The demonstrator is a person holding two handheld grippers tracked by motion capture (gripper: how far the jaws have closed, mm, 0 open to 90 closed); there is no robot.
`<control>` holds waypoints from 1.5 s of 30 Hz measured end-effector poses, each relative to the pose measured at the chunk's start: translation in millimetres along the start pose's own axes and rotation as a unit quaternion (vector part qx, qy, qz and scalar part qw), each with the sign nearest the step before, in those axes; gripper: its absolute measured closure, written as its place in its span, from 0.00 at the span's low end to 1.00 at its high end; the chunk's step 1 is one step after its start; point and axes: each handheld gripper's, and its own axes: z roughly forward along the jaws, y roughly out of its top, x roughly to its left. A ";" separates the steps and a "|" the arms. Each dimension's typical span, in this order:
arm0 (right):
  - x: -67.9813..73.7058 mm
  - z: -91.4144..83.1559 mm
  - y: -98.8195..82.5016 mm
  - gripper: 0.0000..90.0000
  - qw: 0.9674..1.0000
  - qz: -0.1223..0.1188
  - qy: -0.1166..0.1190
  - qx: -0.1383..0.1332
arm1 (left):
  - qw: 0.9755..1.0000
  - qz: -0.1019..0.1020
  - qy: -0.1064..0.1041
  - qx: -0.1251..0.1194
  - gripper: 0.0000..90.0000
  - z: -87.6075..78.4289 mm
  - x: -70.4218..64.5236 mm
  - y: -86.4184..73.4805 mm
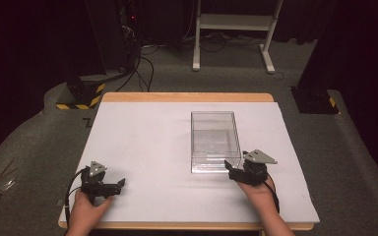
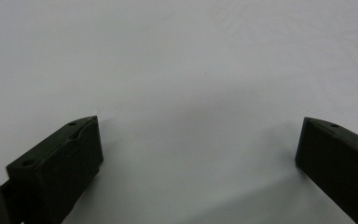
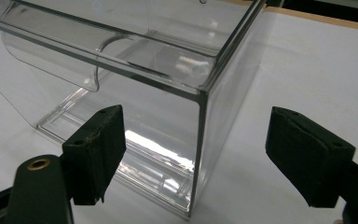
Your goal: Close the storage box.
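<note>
My right gripper [image 3: 193, 156] stands released, jaws straddling the clear box's [image 1: 215, 140] near right corner edge. My left gripper [image 2: 198, 149], also released, sits over bare white table [image 1: 142, 147].

The clear box [image 1: 215, 140] stands just ahead of the right gripper [image 1: 234, 166]; bare table [image 1: 142, 142] lies open leftward.

White table [image 1: 142, 147], white metal stand [image 1: 236, 22] behind.

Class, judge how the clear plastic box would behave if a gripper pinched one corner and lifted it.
The clear plastic box looks rigid, with straight thin walls, so it probably keeps its shape. Its glossy faces may slip. It looks empty, so likely light; a corner grip might let it swing.
</note>
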 end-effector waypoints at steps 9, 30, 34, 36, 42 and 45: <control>-2.7 -8.8 -2.5 0.24 1.000 0.004 -0.002 -0.002 | 1.000 0.000 0.000 0.000 0.01 0.0 0.0 0.0; -27.6 -33.7 -21.7 0.30 0.999 0.028 -0.025 0.004 | 1.000 0.000 0.000 0.000 0.01 0.0 -0.1 -0.1; -34.8 -37.3 -26.3 0.30 0.999 0.030 -0.034 0.007 | 1.000 0.000 0.000 0.000 0.01 0.0 -0.1 -0.1; -40.0 -40.0 -29.8 0.30 0.999 0.033 -0.042 0.009 | 1.000 0.000 0.000 0.000 0.01 0.0 -0.1 -0.1; -53.6 -45.8 -42.1 0.30 0.997 0.043 -0.062 0.021 | 1.000 0.000 0.000 -0.001 0.01 0.0 -0.2 -0.1; -55.4 -45.7 -46.0 0.30 0.997 0.044 -0.066 0.026 | 1.000 -0.001 0.000 -0.001 0.01 0.0 -0.3 -0.2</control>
